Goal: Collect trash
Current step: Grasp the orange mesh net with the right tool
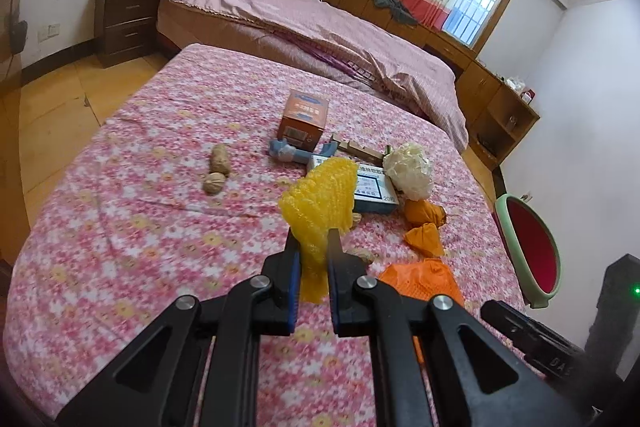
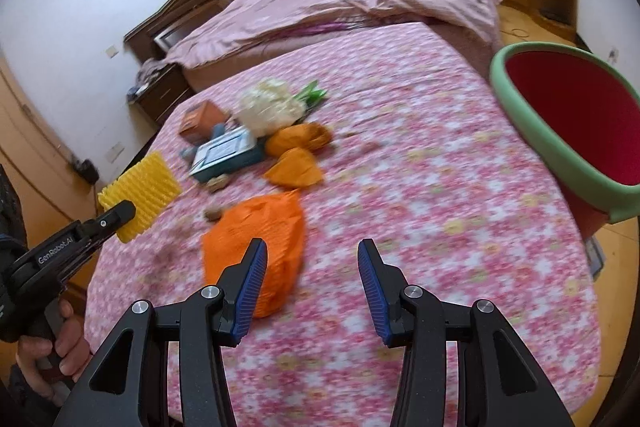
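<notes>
- While the left tongs (image 1: 314,243) are closed on the yellow foam net (image 1: 320,199), held clear above the floral tabletop (image 1: 120,227), the coming move turns on where the red bin (image 2: 568,131) lies: off the tabletop's right edge, well apart from the left tongs and across the scattered trash from them.
- Pinched near its lower end, the net stands roughly upright, its long axis running up and away from the left tongs and fanning wider at the top.
- Spread wide with nothing between their blue pads, the right tongs (image 2: 312,279) hover just above the tabletop; the orange plastic bag (image 2: 256,251) lies flat just left of their gap, its long axis running away from the camera.
- Judging by position, the right tongs are nearer both the bin and the orange bag; the left must carry its net rightward over the pile.
- From the left wrist view, the bin is only a sliver at the right edge, yet the two nuts (image 1: 218,169) and the orange box (image 1: 306,119) show clearly.
- From the right wrist view, the bin's open mouth and green rim are plain, and the left tongs appear side-on with the net in their grip, which confirms it is lifted.
</notes>
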{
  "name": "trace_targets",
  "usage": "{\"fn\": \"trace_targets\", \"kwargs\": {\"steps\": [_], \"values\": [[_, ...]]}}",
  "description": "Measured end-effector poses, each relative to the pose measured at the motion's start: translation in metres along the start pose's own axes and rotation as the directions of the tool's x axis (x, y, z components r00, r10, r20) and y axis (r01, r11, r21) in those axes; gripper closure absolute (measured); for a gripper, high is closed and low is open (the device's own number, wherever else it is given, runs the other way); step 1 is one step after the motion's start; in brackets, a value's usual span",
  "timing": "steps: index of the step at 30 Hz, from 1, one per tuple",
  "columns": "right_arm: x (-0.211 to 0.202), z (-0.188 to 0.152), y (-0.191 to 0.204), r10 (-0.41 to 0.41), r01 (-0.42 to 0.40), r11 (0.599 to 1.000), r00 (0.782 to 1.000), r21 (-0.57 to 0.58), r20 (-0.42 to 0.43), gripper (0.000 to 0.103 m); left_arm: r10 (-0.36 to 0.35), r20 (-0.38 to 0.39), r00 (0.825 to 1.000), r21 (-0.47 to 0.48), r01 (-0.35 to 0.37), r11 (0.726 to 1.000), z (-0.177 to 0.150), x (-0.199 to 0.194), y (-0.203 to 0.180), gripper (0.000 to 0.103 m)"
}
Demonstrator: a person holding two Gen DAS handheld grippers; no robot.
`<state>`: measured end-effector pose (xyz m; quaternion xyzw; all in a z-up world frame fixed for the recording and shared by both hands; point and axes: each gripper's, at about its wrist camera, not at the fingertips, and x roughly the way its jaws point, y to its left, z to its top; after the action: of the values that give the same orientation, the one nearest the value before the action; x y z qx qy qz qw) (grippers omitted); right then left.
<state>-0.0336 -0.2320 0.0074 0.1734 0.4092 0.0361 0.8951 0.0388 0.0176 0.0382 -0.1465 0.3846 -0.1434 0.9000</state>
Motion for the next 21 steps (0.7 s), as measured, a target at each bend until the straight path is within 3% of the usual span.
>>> {"fn": "trace_targets", "kwargs": {"steps": [3, 5, 16, 18, 21], "values": [[0.007, -0.004, 0.012, 0.007, -0.007, 1.000, 1.000, -0.025, -0.010, 0.053, 0.003, 0.007, 1.000, -0.010, -0.003, 1.000, -0.004, -0.008, 0.008, 0.093], [0.014, -0.005, 0.019, 0.005, -0.006, 0.999, 1.000, -0.046, -0.023, 0.046, 0.006, 0.010, 1.000, -0.015, -0.006, 1.000, -0.006, -0.011, 0.011, 0.093], [0.043, -0.012, 0.041, -0.044, 0.036, 0.995, 0.995, -0.092, -0.085, 0.047, 0.006, 0.031, 1.000, -0.030, -0.005, 1.000, -0.015, -0.030, 0.024, 0.093], [0.044, -0.014, 0.042, -0.048, 0.040, 0.995, 0.995, -0.095, -0.083, 0.051, 0.004, 0.030, 1.000, -0.025, -0.003, 1.000, -0.016, -0.031, 0.023, 0.093], [0.043, -0.017, 0.043, -0.056, 0.048, 0.994, 0.995, -0.101, -0.079, 0.070, -0.001, 0.027, 1.000, -0.016, 0.002, 1.000, -0.018, -0.033, 0.020, 0.093]]}}
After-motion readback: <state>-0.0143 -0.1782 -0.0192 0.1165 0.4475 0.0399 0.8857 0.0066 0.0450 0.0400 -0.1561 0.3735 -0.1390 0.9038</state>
